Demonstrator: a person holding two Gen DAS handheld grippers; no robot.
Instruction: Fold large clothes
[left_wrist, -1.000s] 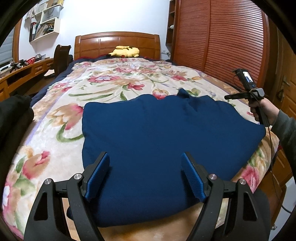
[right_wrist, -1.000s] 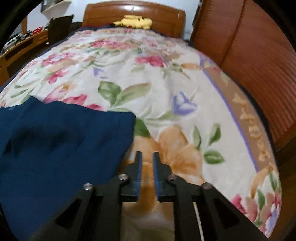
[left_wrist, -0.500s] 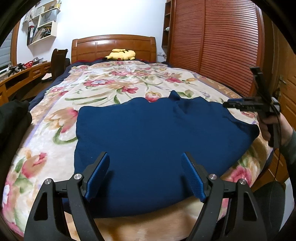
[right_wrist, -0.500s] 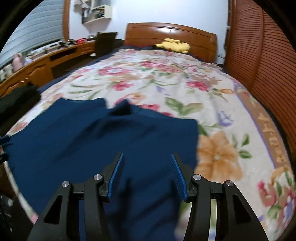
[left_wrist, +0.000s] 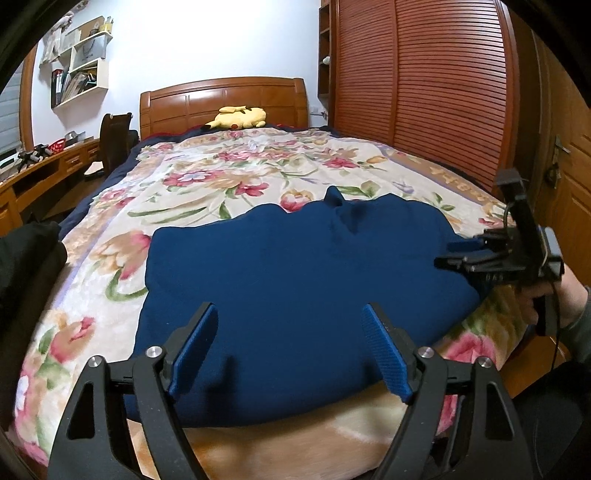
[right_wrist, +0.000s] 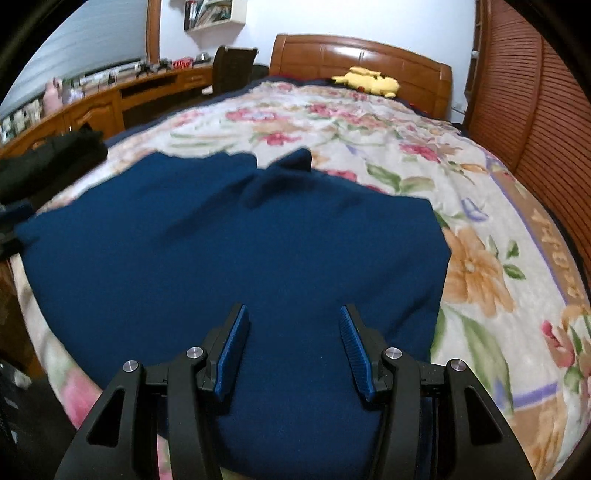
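The left gripper (left_wrist: 288, 350) is being held with its jaws opening wide, nothing between them, above the near edge of the garment (left_wrist: 295, 266). The right gripper (right_wrist: 291, 347) is being held with jaws parted and empty over the same cloth. The garment is lying spread on the blanket (left_wrist: 207, 184) near the bed's foot. A plush toy (left_wrist: 238, 116) is resting by the headboard (left_wrist: 221, 96).

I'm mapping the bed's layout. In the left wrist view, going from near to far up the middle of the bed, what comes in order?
Left gripper, jaws opening with nothing between them → blue garment → flowered blanket → yellow plush toy → wooden headboard.
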